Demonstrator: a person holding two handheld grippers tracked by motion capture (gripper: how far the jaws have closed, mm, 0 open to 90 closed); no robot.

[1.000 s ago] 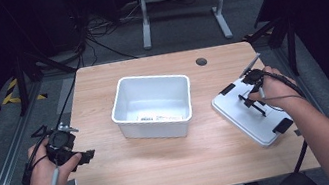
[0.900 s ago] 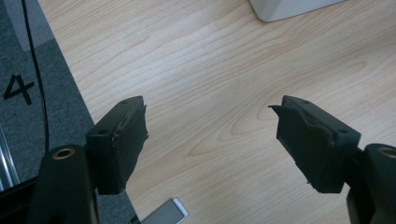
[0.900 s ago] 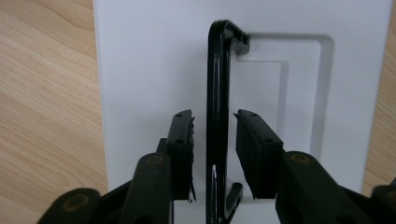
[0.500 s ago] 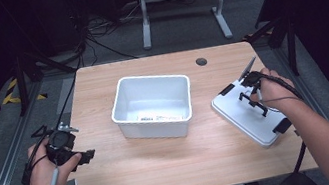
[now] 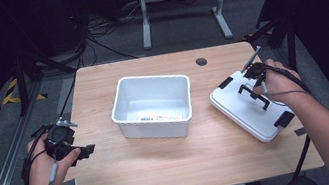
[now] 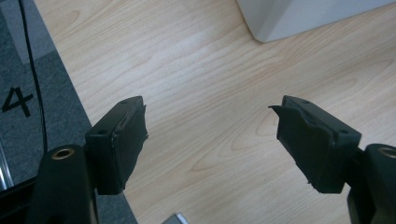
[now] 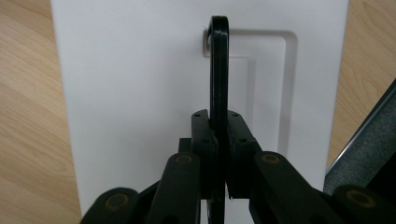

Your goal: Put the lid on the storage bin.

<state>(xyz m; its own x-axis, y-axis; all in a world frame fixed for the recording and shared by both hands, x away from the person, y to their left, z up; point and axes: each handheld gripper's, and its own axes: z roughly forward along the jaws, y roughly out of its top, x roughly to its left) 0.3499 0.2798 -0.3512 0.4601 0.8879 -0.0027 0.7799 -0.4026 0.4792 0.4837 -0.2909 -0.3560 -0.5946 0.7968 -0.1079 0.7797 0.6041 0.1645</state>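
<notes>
Black handle (image 7: 219,70) of white lid (image 7: 140,93) clamped in right gripper (image 7: 219,140)

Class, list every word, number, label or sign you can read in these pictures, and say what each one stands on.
"4": black numeral on the grey floor beside the table edge, in the left gripper view.
Label inside the white bin: dark print on a white strip on its bottom, too small and blurred to read in the high view.
Nothing else readable.
</notes>
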